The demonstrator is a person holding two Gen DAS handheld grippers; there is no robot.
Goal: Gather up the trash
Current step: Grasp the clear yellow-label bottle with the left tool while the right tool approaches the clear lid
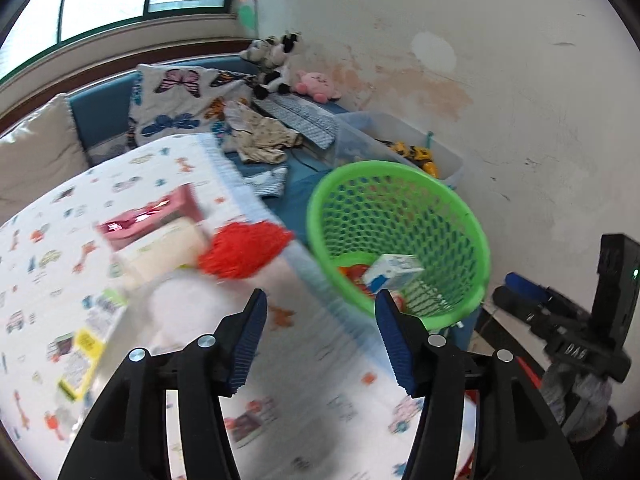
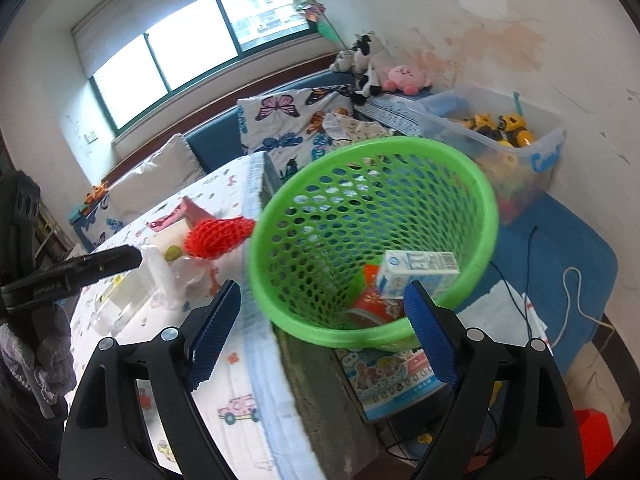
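Note:
A green mesh basket (image 1: 452,208) (image 2: 472,184) stands beside the table's right edge. Inside lie a white-and-blue milk carton (image 1: 394,268) (image 2: 416,274) and a red packet (image 2: 370,300). On the table lie a red foam net (image 1: 244,250) (image 2: 216,236), a pink shiny packet (image 1: 148,216) (image 2: 192,212), a cream box (image 1: 168,250) and clear plastic (image 2: 160,280). My left gripper (image 1: 320,344) is open and empty over the table, short of the net. My right gripper (image 2: 320,328) is open and empty at the basket's near rim. The left gripper also shows in the right wrist view (image 2: 80,270).
The table (image 1: 280,380) (image 2: 236,360) has a printed white cloth. Behind it is a blue bench with a butterfly cushion (image 1: 176,100), clothes and plush toys (image 2: 404,76). A clear bin of yellow toys (image 2: 500,132) stands behind the basket. A printed box (image 2: 392,380) lies under the basket.

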